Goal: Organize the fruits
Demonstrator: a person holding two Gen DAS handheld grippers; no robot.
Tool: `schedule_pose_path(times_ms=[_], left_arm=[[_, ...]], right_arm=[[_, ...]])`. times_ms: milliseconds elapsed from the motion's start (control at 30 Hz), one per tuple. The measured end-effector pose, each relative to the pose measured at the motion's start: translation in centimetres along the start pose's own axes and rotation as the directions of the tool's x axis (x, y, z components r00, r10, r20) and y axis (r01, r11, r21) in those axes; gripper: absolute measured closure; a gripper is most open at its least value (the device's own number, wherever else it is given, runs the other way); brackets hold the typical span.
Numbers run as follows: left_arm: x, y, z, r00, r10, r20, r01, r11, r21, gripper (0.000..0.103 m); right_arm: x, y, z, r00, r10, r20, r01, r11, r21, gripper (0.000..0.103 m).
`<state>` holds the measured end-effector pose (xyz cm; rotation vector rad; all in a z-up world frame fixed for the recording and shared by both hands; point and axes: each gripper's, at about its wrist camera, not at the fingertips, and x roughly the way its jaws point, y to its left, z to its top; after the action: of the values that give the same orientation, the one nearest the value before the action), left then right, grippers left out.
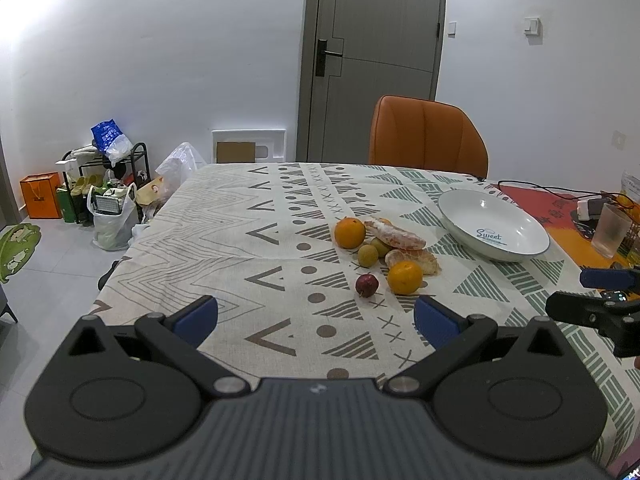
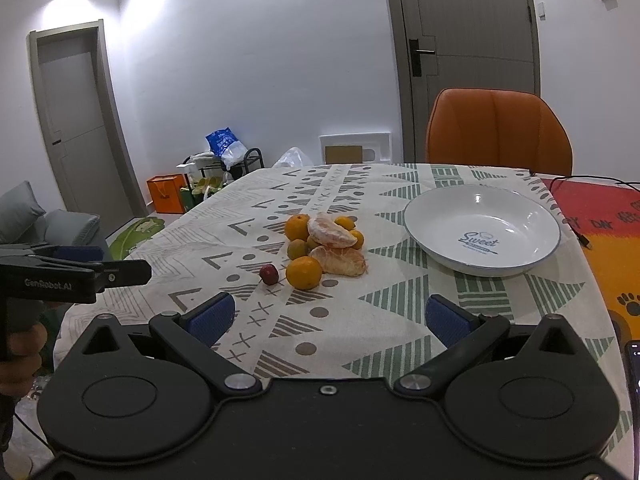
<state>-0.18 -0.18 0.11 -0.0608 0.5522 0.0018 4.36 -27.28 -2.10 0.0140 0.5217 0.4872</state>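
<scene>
Seemingly unstarted: both grippers, left and right, gaped wide, empty; best lift nearest orange into bowl first.

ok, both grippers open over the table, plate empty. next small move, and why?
Probably bring the right gripper forward to the nearest orange at the front of the fruit pile. Its jaws are open with nothing between them, the orange sits unobstructed, and the empty plate lies on the right gripper's side.
</scene>
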Motion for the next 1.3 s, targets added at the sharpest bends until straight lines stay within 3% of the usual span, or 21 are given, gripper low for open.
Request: schedule_pose_path(times_ms=[1000,1300], left_arm=[[-0.2,0.3,0.2,1.0,0.005,0.01,-0.005,1.0,-0.008,0.0],[1.6,0.8,-0.1,1.0,-0.018,-0.008,0.018,1.0,-0.021,0.0]], right_arm=[[0.2,0.3,0.2,1.0,-0.001,-0.005,0.0,1.0,-0.021,0.0],[1.1,-0.1,0.2,1.0,0.013,-0.024,-0.014,1.0,-0.027,0.0]])
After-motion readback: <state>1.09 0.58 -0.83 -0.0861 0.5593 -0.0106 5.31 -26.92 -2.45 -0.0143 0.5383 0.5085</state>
